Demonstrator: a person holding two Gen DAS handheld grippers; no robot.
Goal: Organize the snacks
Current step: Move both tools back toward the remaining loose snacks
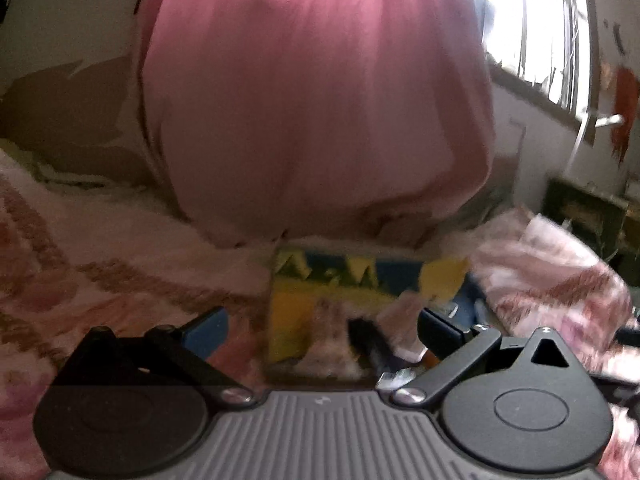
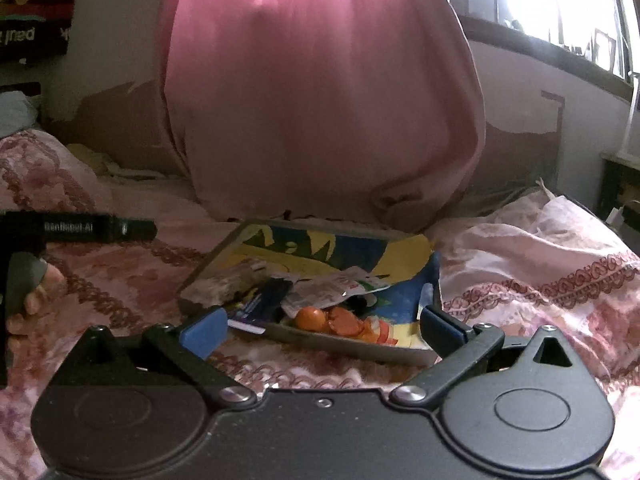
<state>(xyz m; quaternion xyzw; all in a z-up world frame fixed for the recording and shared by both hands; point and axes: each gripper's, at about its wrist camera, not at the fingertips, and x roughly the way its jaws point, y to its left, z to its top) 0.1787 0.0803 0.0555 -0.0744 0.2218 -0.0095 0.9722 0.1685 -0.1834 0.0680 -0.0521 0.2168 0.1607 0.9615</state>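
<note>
A flat open box (image 2: 320, 252), printed in blue and yellow, lies on the bed. It holds loose snacks: orange wrappers (image 2: 336, 320), a white packet (image 2: 340, 286) and a dark blue packet (image 2: 268, 300). My right gripper (image 2: 322, 326) hovers just in front of the box, open, its blue pads wide apart and touching nothing. The left wrist view is blurred. There the same box (image 1: 304, 308) sits ahead of my left gripper (image 1: 324, 326), which is open too with nothing in it. The left tool's black body (image 2: 80, 226) and the hand (image 2: 36, 292) holding it show at the left edge.
A large bundle of pink cloth (image 2: 320, 92) hangs down right behind the box. The pink patterned bedspread (image 2: 540, 280) spreads to both sides, with a rumpled fold at the right. A bright window (image 2: 560, 8) and a dark shelf (image 2: 620, 200) stand at the far right.
</note>
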